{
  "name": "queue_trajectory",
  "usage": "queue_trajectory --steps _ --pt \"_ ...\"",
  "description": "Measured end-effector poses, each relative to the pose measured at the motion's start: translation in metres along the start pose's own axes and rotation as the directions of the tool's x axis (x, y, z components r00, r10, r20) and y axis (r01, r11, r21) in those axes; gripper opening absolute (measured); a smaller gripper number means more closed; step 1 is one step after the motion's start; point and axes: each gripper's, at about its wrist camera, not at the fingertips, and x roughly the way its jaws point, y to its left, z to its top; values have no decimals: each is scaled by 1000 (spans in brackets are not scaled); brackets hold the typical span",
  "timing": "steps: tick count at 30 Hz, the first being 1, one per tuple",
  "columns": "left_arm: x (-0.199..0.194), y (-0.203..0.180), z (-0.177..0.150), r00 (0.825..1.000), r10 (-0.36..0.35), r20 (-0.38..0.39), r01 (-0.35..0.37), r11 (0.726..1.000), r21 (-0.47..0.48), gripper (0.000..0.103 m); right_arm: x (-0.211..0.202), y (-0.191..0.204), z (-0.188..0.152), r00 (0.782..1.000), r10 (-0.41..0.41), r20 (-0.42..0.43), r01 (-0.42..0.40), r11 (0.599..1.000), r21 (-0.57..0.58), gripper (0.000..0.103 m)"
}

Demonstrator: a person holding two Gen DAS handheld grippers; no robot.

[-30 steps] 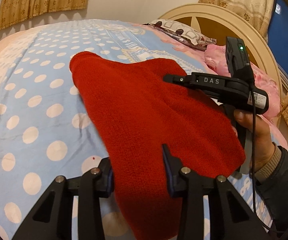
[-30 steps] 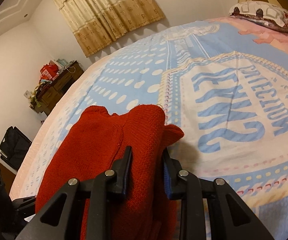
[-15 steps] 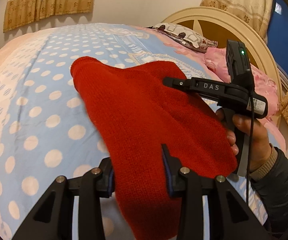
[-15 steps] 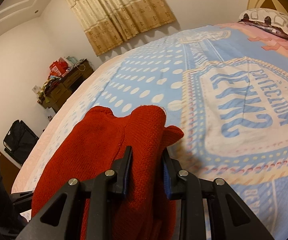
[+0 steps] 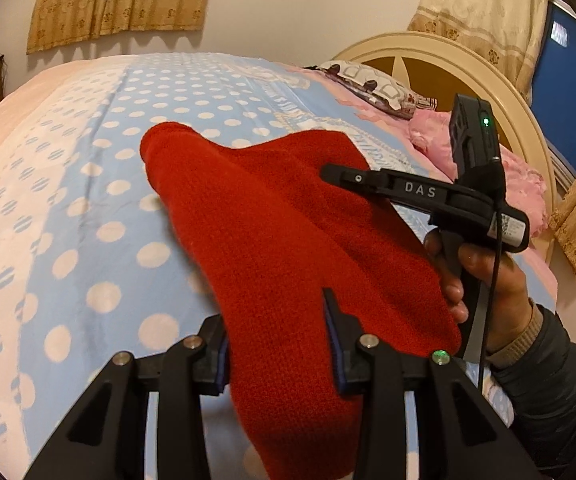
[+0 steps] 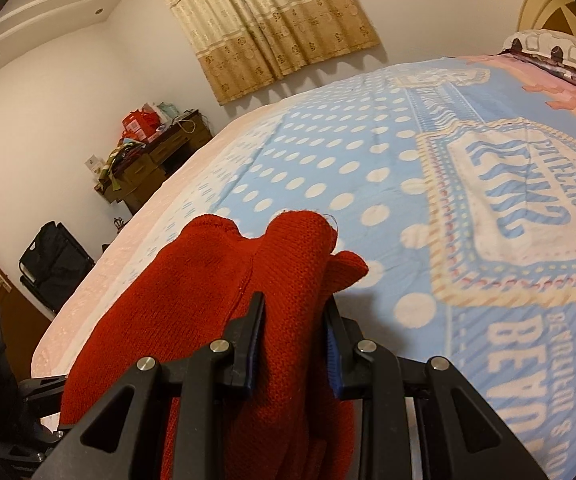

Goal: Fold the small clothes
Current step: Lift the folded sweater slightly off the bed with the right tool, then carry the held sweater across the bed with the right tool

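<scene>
With the red knitted garment (image 5: 288, 240) held above the blue polka-dot bed (image 5: 87, 240), clamped in your left tool (image 5: 275, 336) and right tool (image 6: 294, 336) (each closed on bunched cloth), uneven pulling could slip an edge and skew the fold.

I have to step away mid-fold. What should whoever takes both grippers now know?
Left gripper: jaws shut on the red knit garment, near edge.
Right gripper: jaws shut on a bunched part of the same garment.
The garment is lifted between them over the polka-dot bedspread; its far end droops towards the bed.
Done: both grips taken.
Left: lay it flat, fold, release.
</scene>
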Motion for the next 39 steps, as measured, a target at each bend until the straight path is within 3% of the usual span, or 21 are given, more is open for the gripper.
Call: queue_trajectory --steps 9,22,39 --pt "-37 14 -15 998 39 55 -38 999 -29 38 4 43 -8 999 46 -24 -47 998 -42 27" --pt "-77 43 -36 987 109 115 -99 991 -89 38 40 125 -18 985 141 -97 -151 983 -101 27" --pt "-130 101 -66 952 257 168 -212 946 -245 38 99 234 -22 944 264 -197 -298 939 -170 27"
